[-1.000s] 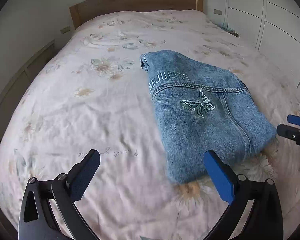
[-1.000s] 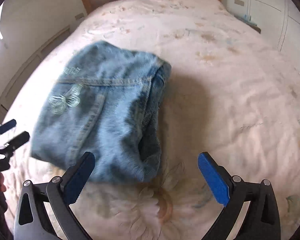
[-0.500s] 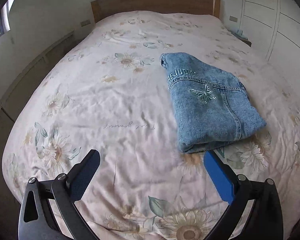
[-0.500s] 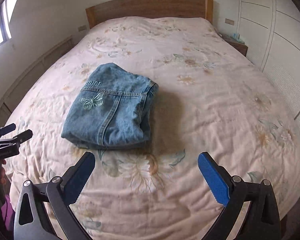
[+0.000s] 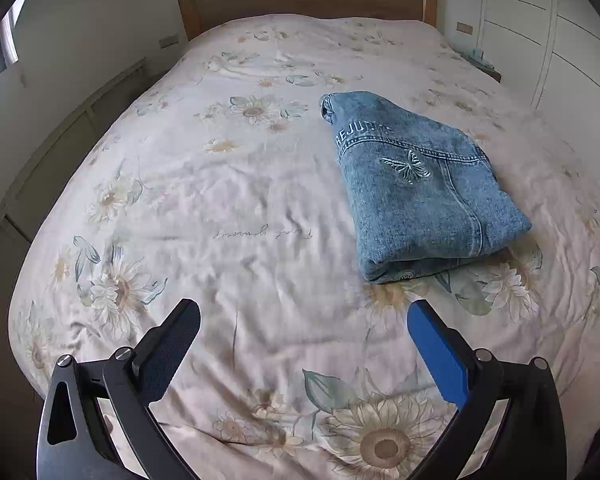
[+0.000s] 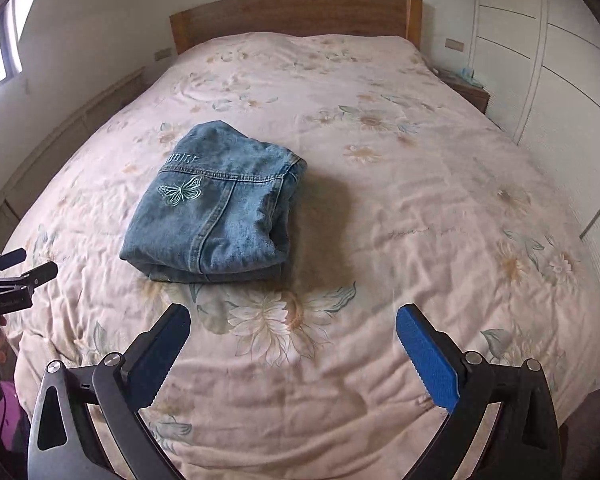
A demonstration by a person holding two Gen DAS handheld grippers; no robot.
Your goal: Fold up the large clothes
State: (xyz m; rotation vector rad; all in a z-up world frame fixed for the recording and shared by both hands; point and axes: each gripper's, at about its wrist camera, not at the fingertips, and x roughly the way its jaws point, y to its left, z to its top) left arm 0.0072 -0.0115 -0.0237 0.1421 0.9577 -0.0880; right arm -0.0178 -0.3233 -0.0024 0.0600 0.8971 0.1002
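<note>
Two pairs of tongs hang above the foot of the bed, both released and carrying nothing. The left tongs [image 5: 303, 350] stand with black-and-blue fingers [image 5: 436, 354] spread wide over the floral bedspread [image 5: 228, 208], clear of the fabric. The right tongs [image 6: 293, 350] are likewise spread wide, their blue pad [image 6: 428, 360] and dark pad apart above a printed sunflower. In the right wrist view, the left tongs also show at the 9 o'clock edge, well apart from the garment.

The folded blue denim garment with an embroidered butterfly [image 5: 424, 188] lies flat on the bedspread as a compact, roughly rectangular bundle, lettering stitched above the butterfly. From the left tongs it sits toward 1 o'clock; from the right tongs the bundle [image 6: 216, 204] sits toward 11 o'clock. Neither pair touches it.

Beyond, the wooden headboard [image 6: 296, 12] closes the bed at 12 o'clock, with white wardrobe doors [image 6: 560, 92] at 2 o'clock.
</note>
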